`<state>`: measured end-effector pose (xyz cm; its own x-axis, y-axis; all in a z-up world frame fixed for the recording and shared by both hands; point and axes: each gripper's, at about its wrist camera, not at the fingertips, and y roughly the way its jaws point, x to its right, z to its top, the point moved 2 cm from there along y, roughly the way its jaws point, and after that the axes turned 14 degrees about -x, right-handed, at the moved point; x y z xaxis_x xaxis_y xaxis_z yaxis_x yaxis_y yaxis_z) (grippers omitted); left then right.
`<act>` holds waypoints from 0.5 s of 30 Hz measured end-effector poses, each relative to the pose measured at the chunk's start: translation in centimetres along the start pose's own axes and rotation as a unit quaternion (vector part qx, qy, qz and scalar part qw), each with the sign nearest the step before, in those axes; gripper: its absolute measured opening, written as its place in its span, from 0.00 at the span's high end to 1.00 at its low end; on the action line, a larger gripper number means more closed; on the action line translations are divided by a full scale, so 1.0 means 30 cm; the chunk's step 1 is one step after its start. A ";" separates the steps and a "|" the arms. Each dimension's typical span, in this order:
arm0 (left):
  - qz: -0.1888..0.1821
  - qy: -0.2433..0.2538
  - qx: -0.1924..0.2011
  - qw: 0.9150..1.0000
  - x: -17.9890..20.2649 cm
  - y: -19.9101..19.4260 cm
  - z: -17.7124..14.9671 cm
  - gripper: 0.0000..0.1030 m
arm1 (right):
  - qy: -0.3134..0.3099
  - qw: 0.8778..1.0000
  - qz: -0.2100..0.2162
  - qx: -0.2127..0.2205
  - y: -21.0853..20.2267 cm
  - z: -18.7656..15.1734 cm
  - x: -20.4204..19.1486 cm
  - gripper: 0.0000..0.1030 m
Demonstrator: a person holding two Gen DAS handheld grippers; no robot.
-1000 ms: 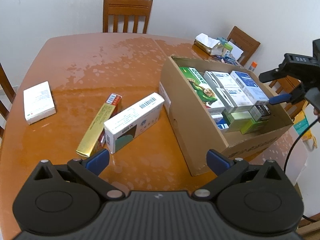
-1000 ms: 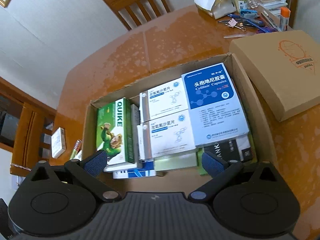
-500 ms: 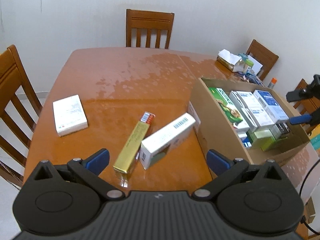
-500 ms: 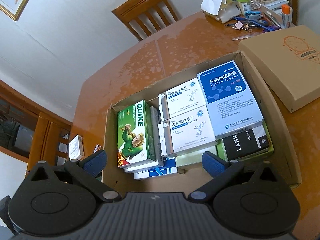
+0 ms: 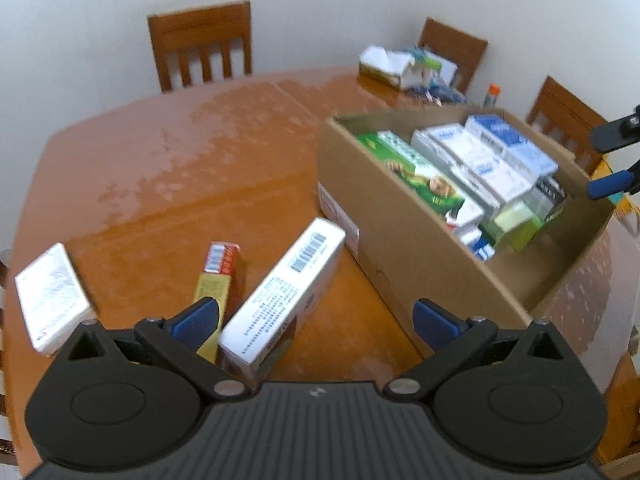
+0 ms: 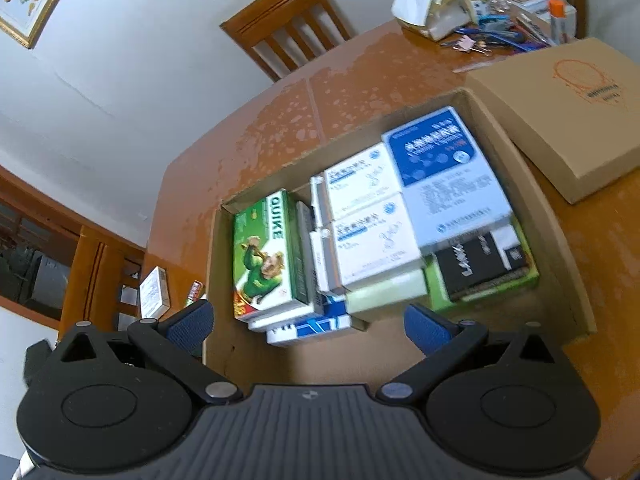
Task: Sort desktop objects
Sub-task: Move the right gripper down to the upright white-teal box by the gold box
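Observation:
A cardboard box [image 5: 404, 252] [image 6: 568, 248] holds several medicine cartons, among them a green carton [image 6: 266, 256] and a blue-and-white one [image 6: 444, 176]. Left of it on the wooden table [image 5: 192, 168] lie a long white barcode carton [image 5: 286, 300], a gold and red carton [image 5: 214, 276] and a flat white carton [image 5: 50, 296]. My left gripper [image 5: 314, 318] is open, low over the near end of the long white carton. My right gripper [image 6: 306, 324] is open above the box's near edge; one of its blue fingertips [image 5: 610, 184] shows at the left wrist view's right edge.
A closed cardboard lid-box [image 6: 560, 112] lies right of the open box. Stationery, a tissue pack [image 6: 424, 12] and papers clutter the table's far corner. Wooden chairs [image 5: 200, 44] stand around the table against a white wall.
My left gripper has dropped and moved closer to the long white carton and the cardboard box. My right gripper has pulled back a little from the box. Both stay open.

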<state>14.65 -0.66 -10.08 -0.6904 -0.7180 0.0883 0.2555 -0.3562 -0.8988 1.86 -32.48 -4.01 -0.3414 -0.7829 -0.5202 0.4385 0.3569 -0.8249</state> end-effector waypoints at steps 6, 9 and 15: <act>-0.003 0.002 -0.023 1.000 -0.018 0.053 0.014 0.00 | 0.026 1.000 -0.005 0.006 -0.015 -0.023 0.052 0.00; -0.015 0.001 -0.031 0.999 -0.018 0.066 0.006 0.00 | 0.027 1.000 0.005 0.004 -0.006 -0.021 0.042 0.00; -0.053 -0.007 -0.035 0.998 0.005 0.062 -0.037 0.00 | -0.025 0.998 0.063 -0.019 0.054 0.016 -0.116 0.00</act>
<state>14.26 -0.76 -12.21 -0.7016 -0.6870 0.1890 0.1338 -0.3876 -0.9121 4.17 -29.43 -3.44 -0.2435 -0.7551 -0.6088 0.4426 0.4720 -0.7625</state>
